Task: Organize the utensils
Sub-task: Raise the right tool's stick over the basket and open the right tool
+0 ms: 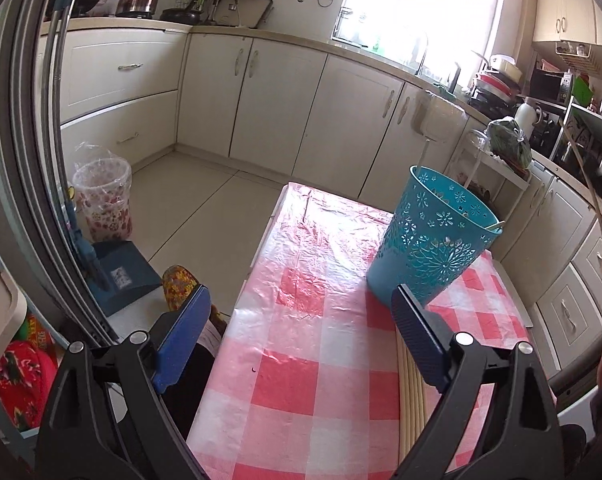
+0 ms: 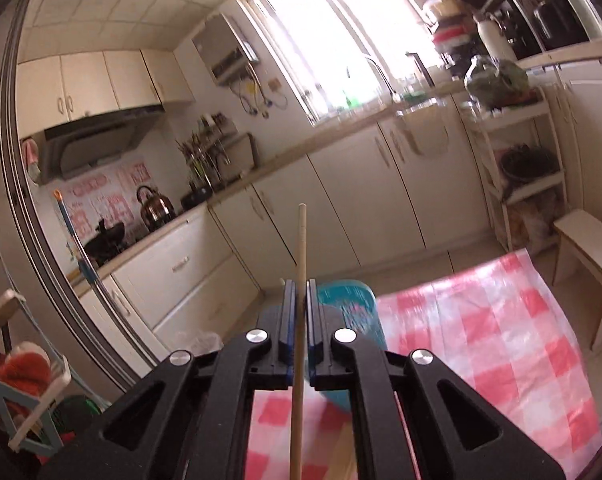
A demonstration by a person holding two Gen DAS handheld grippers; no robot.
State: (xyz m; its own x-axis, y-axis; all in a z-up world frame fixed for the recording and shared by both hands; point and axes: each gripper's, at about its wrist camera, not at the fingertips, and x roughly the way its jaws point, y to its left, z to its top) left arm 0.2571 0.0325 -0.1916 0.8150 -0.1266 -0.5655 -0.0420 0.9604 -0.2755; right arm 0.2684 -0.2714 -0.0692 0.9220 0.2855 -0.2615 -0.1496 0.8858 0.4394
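Note:
A teal cut-out basket stands upright on the red-and-white checked tablecloth, with a pale stick leaning inside at its rim. My left gripper is open over the cloth, short of the basket, nothing between its blue pads. Several wooden chopsticks lie side by side on the cloth under its right finger. In the right wrist view my right gripper is shut on one wooden chopstick, which points up past the fingertips. The basket shows blurred just behind the right finger.
Cream cabinets and a counter run along the far wall and right side. A lined waste bin and a blue dustpan stand on the floor left of the table. A white shelf rack and a small wooden stool stand beyond the table's far right.

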